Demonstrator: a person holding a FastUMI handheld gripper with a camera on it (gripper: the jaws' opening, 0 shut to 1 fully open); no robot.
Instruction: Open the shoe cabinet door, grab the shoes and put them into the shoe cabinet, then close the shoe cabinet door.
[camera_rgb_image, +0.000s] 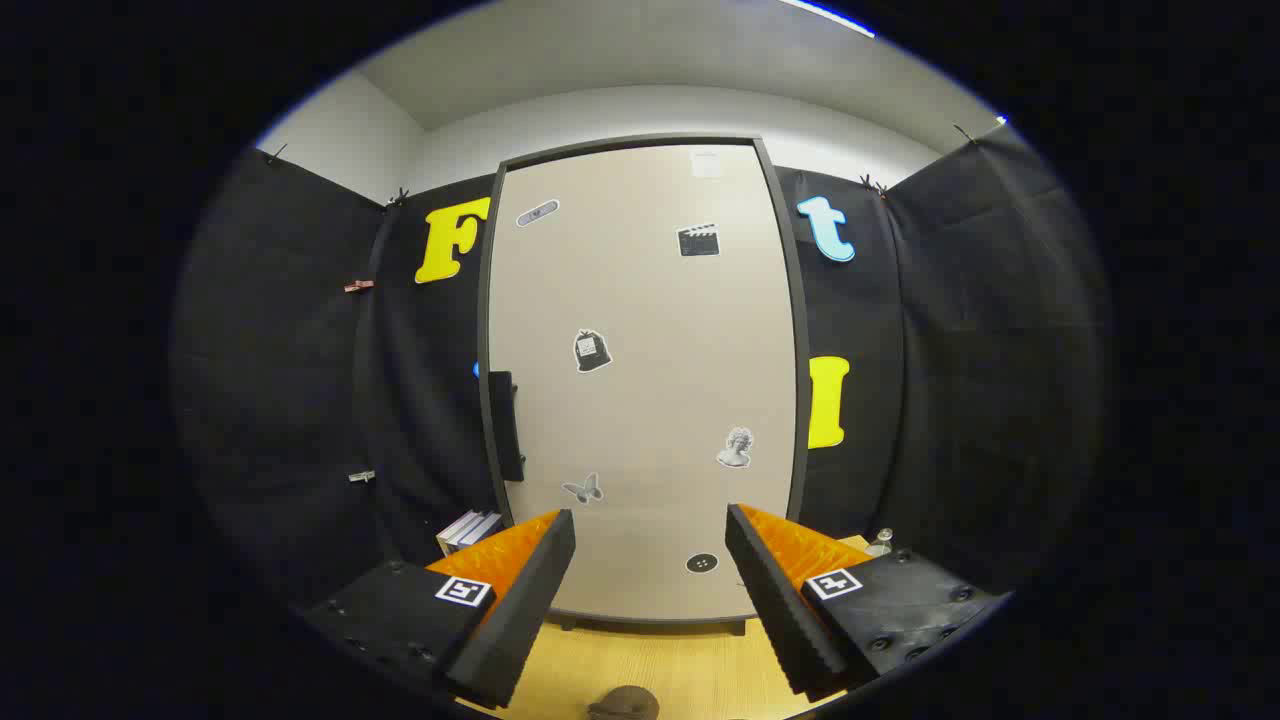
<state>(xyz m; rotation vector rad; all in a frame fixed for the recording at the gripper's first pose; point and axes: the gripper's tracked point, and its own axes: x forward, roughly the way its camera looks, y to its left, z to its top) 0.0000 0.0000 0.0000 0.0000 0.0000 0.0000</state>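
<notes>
Facing the shut shoe cabinet door (645, 380), the gripper (650, 530) hangs released, fingers spread on nothing; a bare strip of wooden floor (650, 660) separates them from the door's bottom edge; a brown shoe (622, 704) lies cut off between them; the dark handle (505, 425) sits at the door's left edge.

Tool-mounted, low, facing cabinet door (645, 380)

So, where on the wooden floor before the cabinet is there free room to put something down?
Free: the light wooden floor between the open gripper jaws, bordered behind by the beige cabinet door. Crowded: a small brown object lies near the jaws; a stack of books stands left of the door, below its black handle.
</notes>
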